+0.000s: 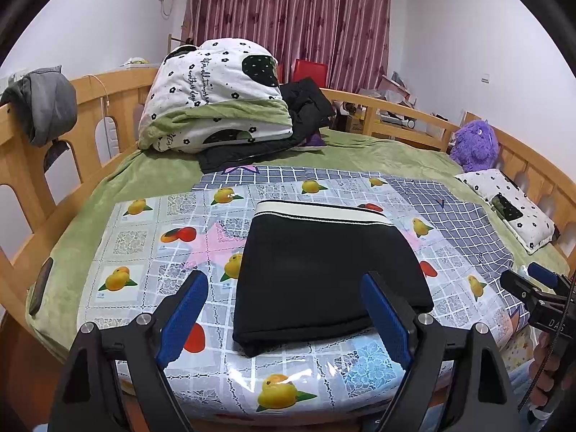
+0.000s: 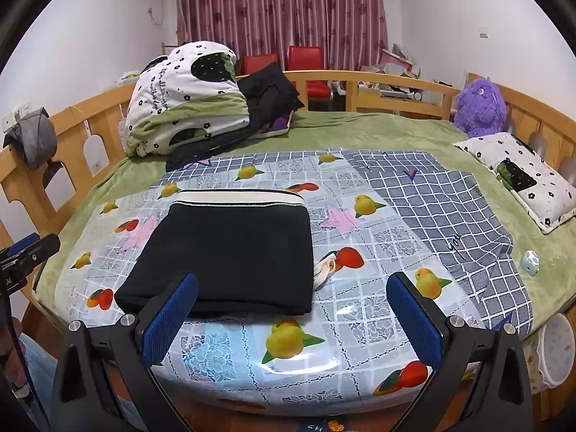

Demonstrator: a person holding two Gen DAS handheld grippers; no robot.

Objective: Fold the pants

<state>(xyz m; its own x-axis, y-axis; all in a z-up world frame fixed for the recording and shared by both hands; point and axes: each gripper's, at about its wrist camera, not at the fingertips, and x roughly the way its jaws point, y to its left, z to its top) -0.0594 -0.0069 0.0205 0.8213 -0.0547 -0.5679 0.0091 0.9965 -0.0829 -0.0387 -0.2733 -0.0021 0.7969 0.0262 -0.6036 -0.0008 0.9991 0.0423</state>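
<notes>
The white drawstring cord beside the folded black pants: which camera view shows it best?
The right wrist view shows it best: the white drawstring cord lies bunched on the fruit-print plastic sheet, against the right edge of the folded black pants. In the left wrist view the pants are seen, but no cord is visible.

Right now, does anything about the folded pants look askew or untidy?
Mostly neat: the black pants lie as a flat rectangle on the fruit-print cloth. One oddity: a white drawstring pokes out from their right edge, untucked.
</notes>
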